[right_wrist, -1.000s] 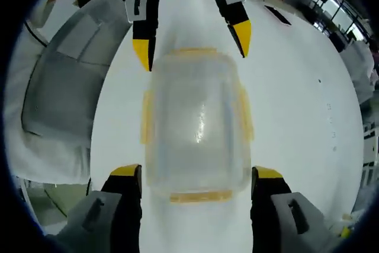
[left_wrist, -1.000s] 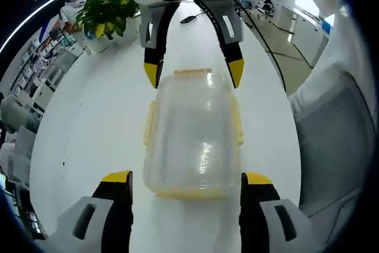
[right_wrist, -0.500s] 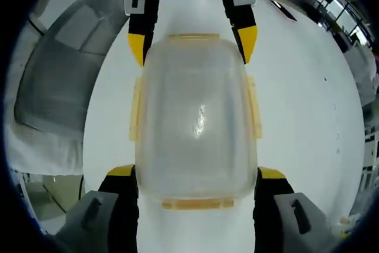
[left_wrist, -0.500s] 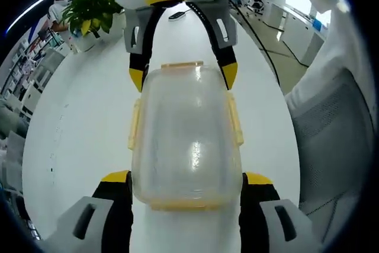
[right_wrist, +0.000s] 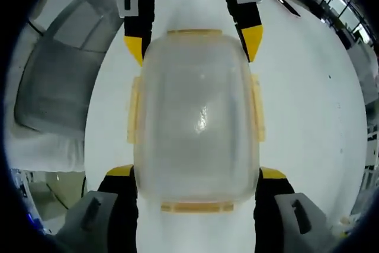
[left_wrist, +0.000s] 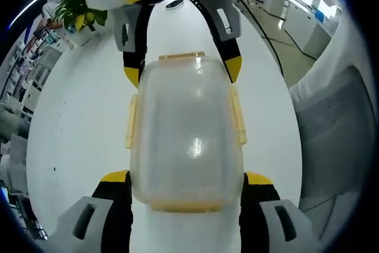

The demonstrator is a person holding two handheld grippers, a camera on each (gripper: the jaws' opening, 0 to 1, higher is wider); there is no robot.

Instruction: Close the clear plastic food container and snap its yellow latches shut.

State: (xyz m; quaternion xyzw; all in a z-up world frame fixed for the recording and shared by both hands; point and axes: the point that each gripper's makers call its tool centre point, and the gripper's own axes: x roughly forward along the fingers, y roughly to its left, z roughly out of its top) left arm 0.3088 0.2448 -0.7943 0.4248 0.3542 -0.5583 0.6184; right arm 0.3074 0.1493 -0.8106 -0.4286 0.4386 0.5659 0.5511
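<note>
**Container bracketed end to end, latches not yet snapped**

The clear food container lies lid-on on the white table, its yellow latches apparently flared outward. Uneven pressure could skid it or leave a latch unseated. The left gripper and right gripper straddle opposite ends, jaws spread wide, gripping nothing; contact at the walls cannot be told.

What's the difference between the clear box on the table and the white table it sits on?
The food container is see-through plastic with yellow latches on its sides, while the table is plain opaque white. The container is a small raised box, whereas the table is a long flat surface stretching far beyond it. Both are glossy, each catching some light.
</note>
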